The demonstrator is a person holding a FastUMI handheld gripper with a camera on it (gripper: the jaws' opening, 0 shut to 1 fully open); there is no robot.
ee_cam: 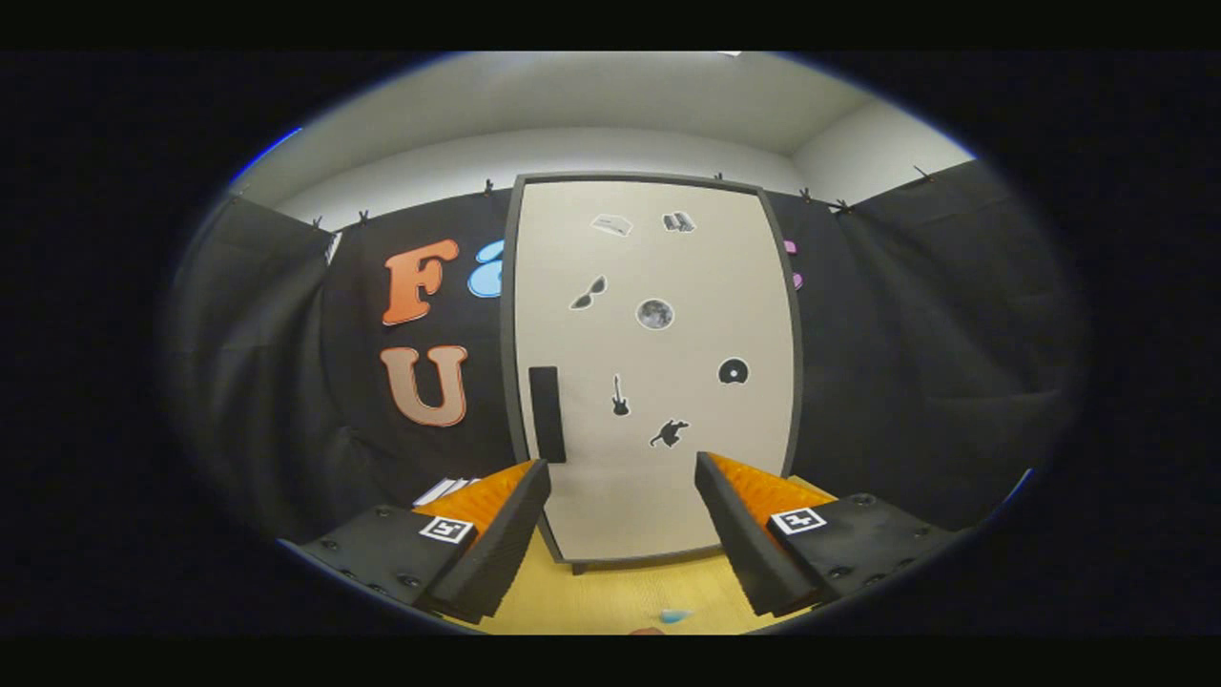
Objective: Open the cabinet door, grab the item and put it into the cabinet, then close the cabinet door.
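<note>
A tall white cabinet [658, 372] with a dark frame stands upright on the wooden table, straight ahead of my fingers. Its door is closed and carries several small dark stickers. A black vertical handle [547, 414] sits low on the door's left side, just beyond my left fingertip. My gripper [622, 469] is open, with a wide gap between the fingers and nothing in it. A small light-blue item [675, 616] lies on the table close below, between the fingers, mostly cut off.
The wooden table [610, 592] runs from under the fingers to the cabinet's base. Black cloth walls close in behind and on both sides. Something white and flat [444, 490] lies on the table left of the cabinet, behind my left finger.
</note>
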